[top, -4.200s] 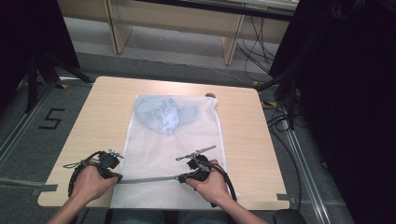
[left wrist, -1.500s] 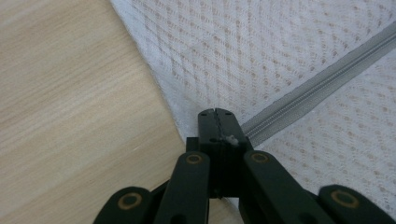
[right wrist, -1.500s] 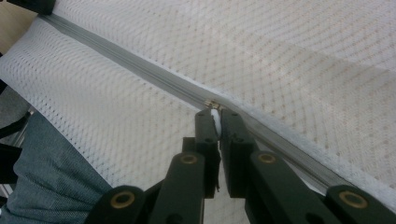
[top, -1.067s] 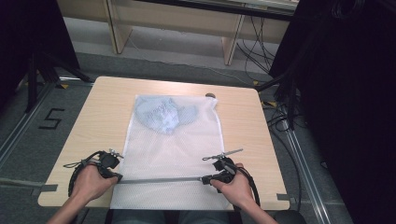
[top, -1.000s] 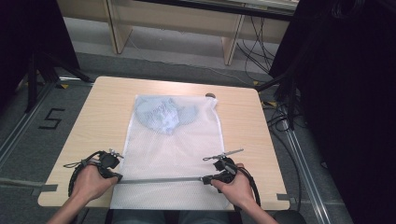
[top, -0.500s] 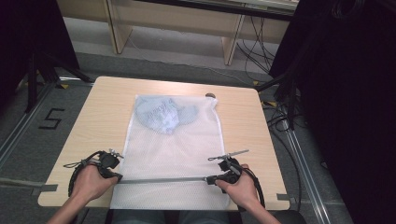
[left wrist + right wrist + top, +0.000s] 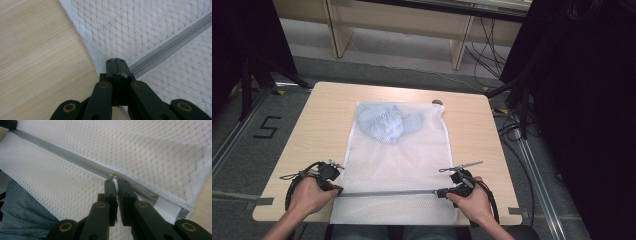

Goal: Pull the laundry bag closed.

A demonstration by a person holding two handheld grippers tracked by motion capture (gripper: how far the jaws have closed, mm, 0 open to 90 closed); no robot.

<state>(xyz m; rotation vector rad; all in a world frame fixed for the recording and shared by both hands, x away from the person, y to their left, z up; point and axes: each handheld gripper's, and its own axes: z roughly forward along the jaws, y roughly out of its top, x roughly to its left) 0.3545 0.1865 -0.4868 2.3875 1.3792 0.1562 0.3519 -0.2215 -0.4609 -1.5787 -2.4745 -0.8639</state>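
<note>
Zipper pull [image 7: 114, 180] clamped in right gripper [image 7: 114, 182], left gripper [image 7: 115, 60] clenched on mesh bag [image 7: 397, 165] edge

High view: above the near side, facing 12 o'clock and down over the counter [image 7: 327, 120].
Gripper views: close, along the jaws onto the bag [image 7: 160, 22].
Shared: the zipper [image 7: 75, 160].

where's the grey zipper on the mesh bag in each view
High view: the zipper runs level across the mesh bag, low centre.
Left gripper view: diagonal, upper right to centre.
Right gripper view: diagonal, upper left to lower right.
Shared landmark: the bag's white mesh.
</note>
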